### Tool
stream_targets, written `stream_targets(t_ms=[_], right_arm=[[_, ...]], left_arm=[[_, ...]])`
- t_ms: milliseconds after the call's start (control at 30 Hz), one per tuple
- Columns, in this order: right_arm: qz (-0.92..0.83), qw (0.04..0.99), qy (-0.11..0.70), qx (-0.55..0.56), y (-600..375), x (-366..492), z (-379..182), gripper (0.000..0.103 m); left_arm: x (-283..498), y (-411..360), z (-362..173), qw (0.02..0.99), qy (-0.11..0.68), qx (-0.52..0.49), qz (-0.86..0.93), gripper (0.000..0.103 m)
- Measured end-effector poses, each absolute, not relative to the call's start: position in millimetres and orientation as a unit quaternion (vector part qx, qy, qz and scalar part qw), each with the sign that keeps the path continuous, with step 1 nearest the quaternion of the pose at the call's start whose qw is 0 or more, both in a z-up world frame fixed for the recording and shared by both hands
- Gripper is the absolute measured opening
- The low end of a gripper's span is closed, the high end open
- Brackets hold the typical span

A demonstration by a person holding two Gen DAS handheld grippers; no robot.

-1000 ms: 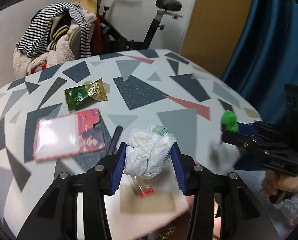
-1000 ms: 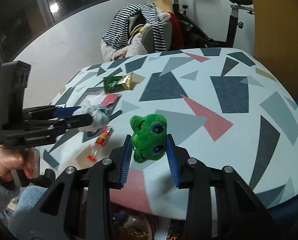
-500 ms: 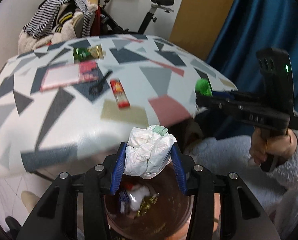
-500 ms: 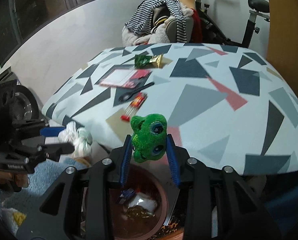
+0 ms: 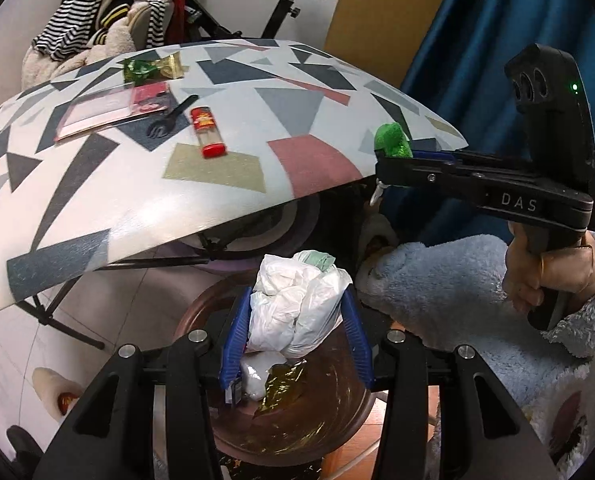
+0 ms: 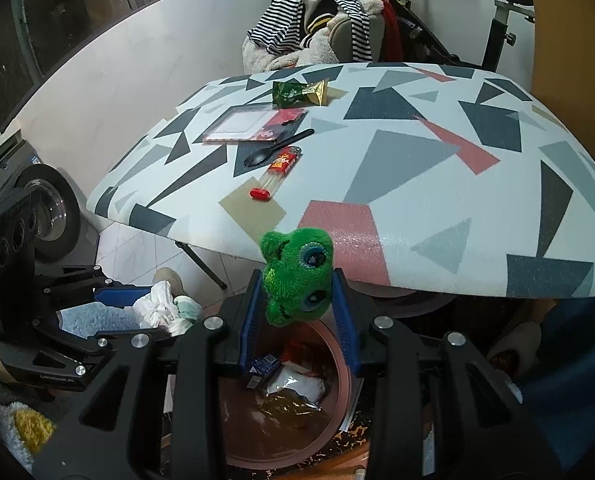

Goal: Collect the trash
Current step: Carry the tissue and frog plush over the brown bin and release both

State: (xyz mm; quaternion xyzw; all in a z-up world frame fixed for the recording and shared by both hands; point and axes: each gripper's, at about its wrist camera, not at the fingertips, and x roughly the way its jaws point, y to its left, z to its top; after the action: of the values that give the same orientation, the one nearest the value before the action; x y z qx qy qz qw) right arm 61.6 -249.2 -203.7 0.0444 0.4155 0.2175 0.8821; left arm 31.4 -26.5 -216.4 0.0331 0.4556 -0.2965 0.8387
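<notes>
Below the patterned bench [image 5: 201,204], the left hand-held gripper [image 5: 297,320] is clamping white crumpled paper [image 5: 297,308] over the brown bin [image 6: 337,412], the right hand-held gripper [image 6: 297,300] is pinching a green plush toy [image 6: 297,276], and dropping off-centre is risking a rim bounce.

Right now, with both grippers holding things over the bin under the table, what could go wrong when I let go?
1. The crumpled white bag sits near the brown bin's rim, so it may catch there or spill out.
2. The green plush toy in the right gripper hangs by the patterned table's edge; rising could knock it.
3. The toy may not be trash.
</notes>
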Motion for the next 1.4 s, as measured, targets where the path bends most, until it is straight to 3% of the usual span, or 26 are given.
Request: stream_targets(t_ms=[133,200,233,500,767,1400], right_arm=[[0.21,0.885,0.413,0.05,-255.1,61.4,-203.0,0.036],[0.207,0.885,0.413,0.052,-257.7,61.3,-202.8,0.036],[0.206,0.885,0.413,0.052,-259.1,60.6,-203.1,0.036],[0.208,0.875,0.433,0.056,-257.8,57.7,-216.1,0.036],[0.225,0.863,0.45,0.04,-234.9,53.9,-237.3,0.036],[0.228,0.809,0.536,-0.084,-181.2,42.2,-297.5,0.039]], left_arm=[[35.7,-40.8,-220.2,0.829,0.46,0.033,-0.318,0.046],[35.2,-46.8,-219.5,0.823,0.456,0.029,-0.337,0.059],[33.9,-48.6,-216.4,0.829,0.446,0.031,-0.337,0.073],[34.0,-26.3,-177.2,0.879,0.391,0.006,-0.274,0.085],[23.7,12.8,-157.2,0.912,0.361,-0.004,-0.197,0.092],[19.2,70.9,-163.1,0.928,0.359,-0.027,-0.093,0.095]])
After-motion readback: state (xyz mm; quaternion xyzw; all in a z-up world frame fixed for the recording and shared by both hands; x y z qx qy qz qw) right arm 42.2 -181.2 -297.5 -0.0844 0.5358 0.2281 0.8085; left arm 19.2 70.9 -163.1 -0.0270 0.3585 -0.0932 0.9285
